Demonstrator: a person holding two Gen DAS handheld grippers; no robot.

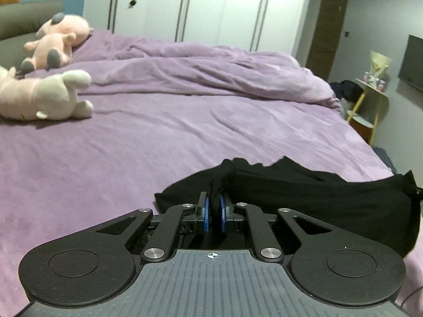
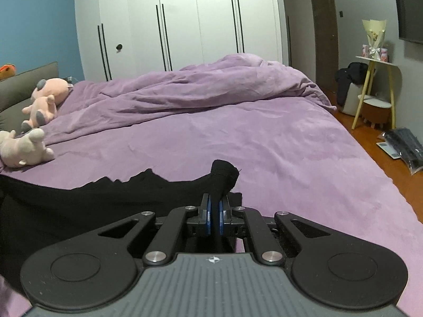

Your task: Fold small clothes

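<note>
A black garment [image 1: 330, 200] is stretched between my two grippers just above the purple bed sheet [image 1: 148, 142]. My left gripper [image 1: 214, 206] is shut on the garment's left corner, a bunch of black cloth sticking up between the blue pads [image 1: 205, 215]. The cloth runs off to the right in that view. In the right wrist view my right gripper [image 2: 214, 208] is shut on the garment's right corner [image 2: 223, 175], and the black garment [image 2: 79, 206] spreads off to the left. The sheet [image 2: 264, 142] lies beyond it.
A bunched purple duvet [image 1: 211, 71] lies across the far half of the bed. Pink and white plush toys [image 1: 53, 95] lie at the far left by a grey headboard. White wardrobes stand behind. A small yellow-legged side table [image 2: 375, 89] and floor clutter are to the right of the bed.
</note>
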